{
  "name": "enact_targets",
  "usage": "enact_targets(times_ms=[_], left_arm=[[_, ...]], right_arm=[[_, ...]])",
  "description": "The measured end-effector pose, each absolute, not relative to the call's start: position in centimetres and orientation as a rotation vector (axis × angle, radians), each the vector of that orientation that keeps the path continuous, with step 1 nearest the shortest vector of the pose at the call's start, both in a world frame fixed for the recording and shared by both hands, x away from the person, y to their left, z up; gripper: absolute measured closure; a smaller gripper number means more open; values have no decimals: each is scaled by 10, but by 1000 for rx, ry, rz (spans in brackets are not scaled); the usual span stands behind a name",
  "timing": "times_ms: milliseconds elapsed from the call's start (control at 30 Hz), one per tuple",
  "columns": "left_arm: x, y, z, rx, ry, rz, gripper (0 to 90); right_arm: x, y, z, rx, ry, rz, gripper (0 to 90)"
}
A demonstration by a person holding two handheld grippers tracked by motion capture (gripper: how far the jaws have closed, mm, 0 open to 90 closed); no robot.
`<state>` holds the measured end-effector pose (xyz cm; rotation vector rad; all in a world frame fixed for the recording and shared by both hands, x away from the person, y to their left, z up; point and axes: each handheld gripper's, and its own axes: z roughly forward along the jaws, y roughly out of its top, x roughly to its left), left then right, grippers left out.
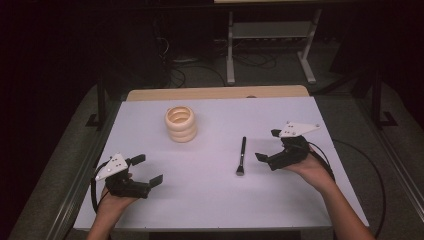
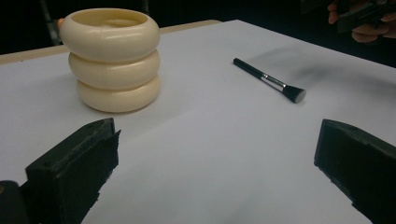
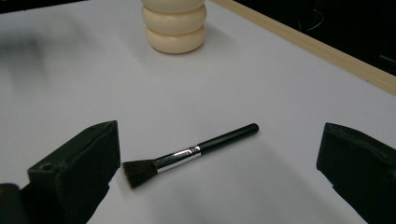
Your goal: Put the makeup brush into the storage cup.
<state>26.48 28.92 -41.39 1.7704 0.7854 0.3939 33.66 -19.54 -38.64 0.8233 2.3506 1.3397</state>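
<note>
A cream holder shaped like three stacked rings stands upright at the back left of the white table. A black makeup brush lies flat right of centre, its bristles toward the front edge. My right gripper is open just right of the brush, and in the right gripper view the brush lies between its wide-apart jaws. My left gripper rests open at the front left, with nothing between its jaws.
A wooden strip runs along the table's far edge. Beyond it on the dark floor stand a white metal frame and loose cables. Black cables trail from the grippers off the table sides.
</note>
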Motion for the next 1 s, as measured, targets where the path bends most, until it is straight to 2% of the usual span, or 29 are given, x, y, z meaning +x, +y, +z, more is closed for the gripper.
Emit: enact_targets(times_ms=[1000], left_arm=[[265,289,-414,1764,784,378,0]], right_arm=[[373,-157,-390,605,2644,1189,0]])
